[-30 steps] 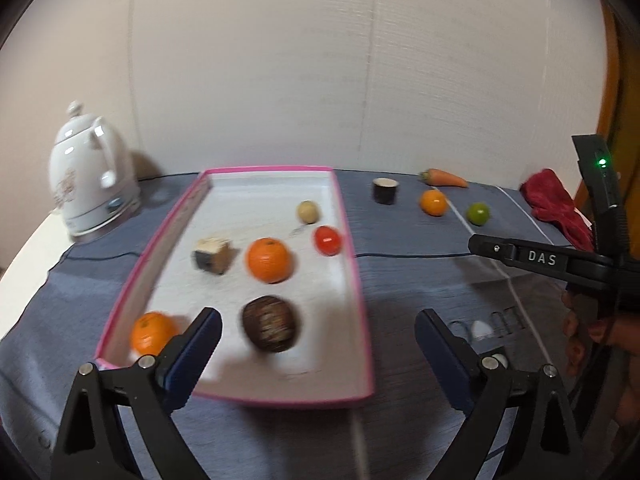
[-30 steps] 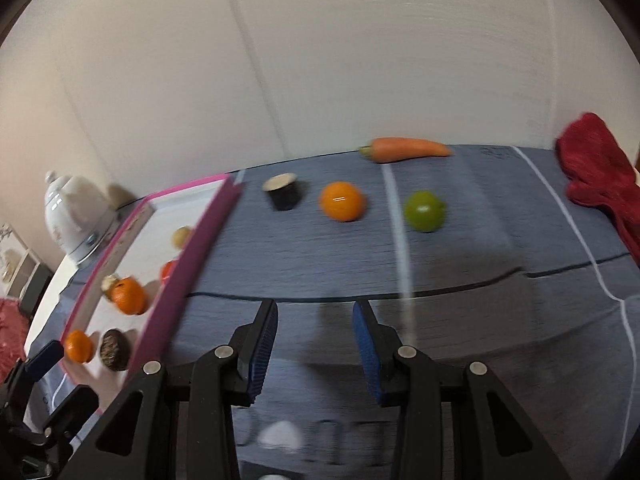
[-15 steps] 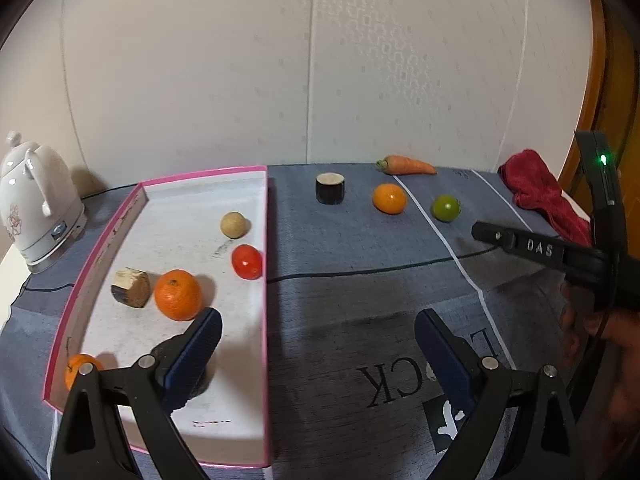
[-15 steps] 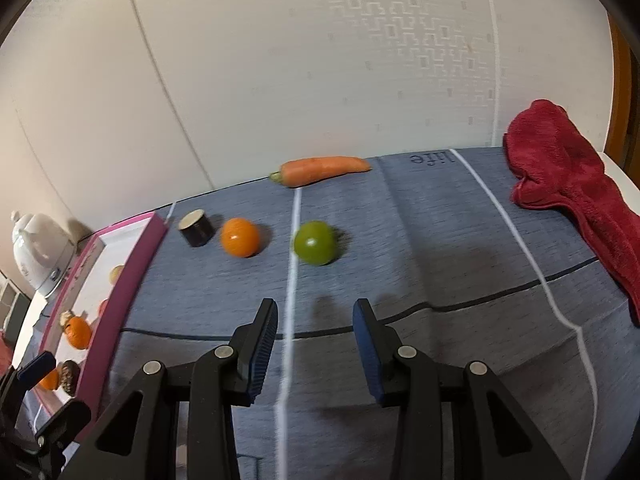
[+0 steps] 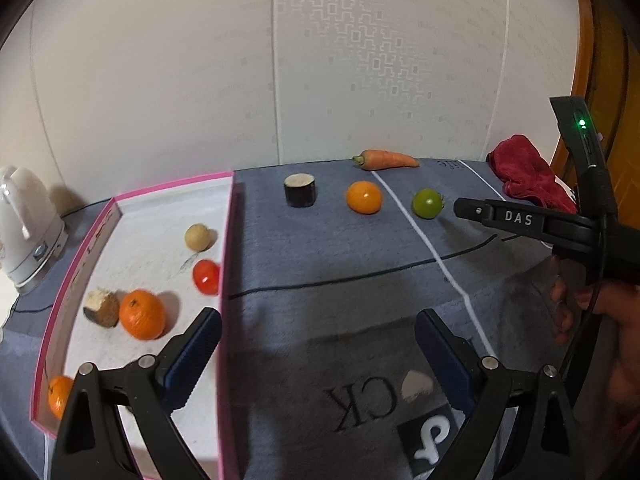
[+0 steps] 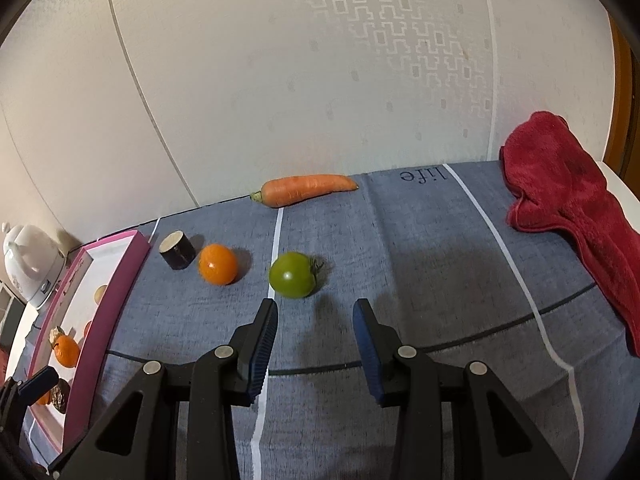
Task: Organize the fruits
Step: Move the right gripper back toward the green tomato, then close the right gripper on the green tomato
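A pink-rimmed white tray [image 5: 230, 240] at the left holds an orange [image 5: 142, 314], a red tomato [image 5: 206, 276], a beige ball [image 5: 197, 237], a brown chunk [image 5: 101, 307] and another orange [image 5: 59, 394]. On the grey cloth lie a dark cylinder piece [image 5: 300, 190], an orange [image 5: 363, 197], a green tomato [image 5: 428, 203] and a carrot [image 5: 386, 159]. My left gripper [image 5: 318, 334] is open and empty by the tray's right rim. My right gripper [image 6: 316, 320] is open and empty, just short of the green tomato [image 6: 292, 274].
A white kettle [image 5: 24, 228] stands left of the tray. A red towel [image 6: 572, 204] lies at the right edge of the table. A wall runs along the back. A dark cable [image 5: 360, 276] crosses the cloth.
My right gripper has moved forward toward the green tomato. My left gripper has swung right, away from the tray's middle to its right rim.
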A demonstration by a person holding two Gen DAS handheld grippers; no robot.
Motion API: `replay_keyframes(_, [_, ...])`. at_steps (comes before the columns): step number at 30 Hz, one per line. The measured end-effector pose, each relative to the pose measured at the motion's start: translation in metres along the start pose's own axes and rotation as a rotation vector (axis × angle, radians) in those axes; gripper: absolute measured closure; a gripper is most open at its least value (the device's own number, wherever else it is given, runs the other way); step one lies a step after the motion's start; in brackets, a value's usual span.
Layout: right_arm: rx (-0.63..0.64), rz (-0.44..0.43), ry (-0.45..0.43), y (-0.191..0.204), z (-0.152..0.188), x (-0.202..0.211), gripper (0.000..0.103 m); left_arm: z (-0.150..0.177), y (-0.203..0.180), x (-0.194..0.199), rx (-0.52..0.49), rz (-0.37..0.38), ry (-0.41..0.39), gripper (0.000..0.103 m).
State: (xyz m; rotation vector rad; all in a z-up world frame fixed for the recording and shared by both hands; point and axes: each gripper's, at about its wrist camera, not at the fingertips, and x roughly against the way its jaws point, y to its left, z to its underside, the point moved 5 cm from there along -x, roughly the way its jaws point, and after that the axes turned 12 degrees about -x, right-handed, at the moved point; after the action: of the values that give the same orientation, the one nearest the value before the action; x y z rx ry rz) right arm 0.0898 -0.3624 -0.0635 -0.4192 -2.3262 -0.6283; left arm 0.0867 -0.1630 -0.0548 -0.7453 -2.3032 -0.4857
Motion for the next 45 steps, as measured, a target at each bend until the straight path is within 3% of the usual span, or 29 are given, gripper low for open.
replay_keyframes(11, [0.002,-0.014,0.008,-0.004,-0.004,-0.011,0.064,-0.025,-0.012,-0.025,-0.019,0.013,0.013,0.005])
replay_keyframes(28, [0.019,-0.037,0.033,0.005,-0.016,-0.036,0.064,-0.064,0.002,-0.072,-0.034,-0.042,0.038,0.005])
replay_keyframes(40, [0.044,-0.038,0.052,0.017,-0.015,-0.052,0.064,-0.063,0.017,-0.076,0.008,-0.056,0.037,0.005])
replay_keyframes(45, [0.096,0.015,0.055,0.020,-0.012,-0.058,0.064,-0.061,0.013,-0.074,0.009,-0.050,0.029,0.005])
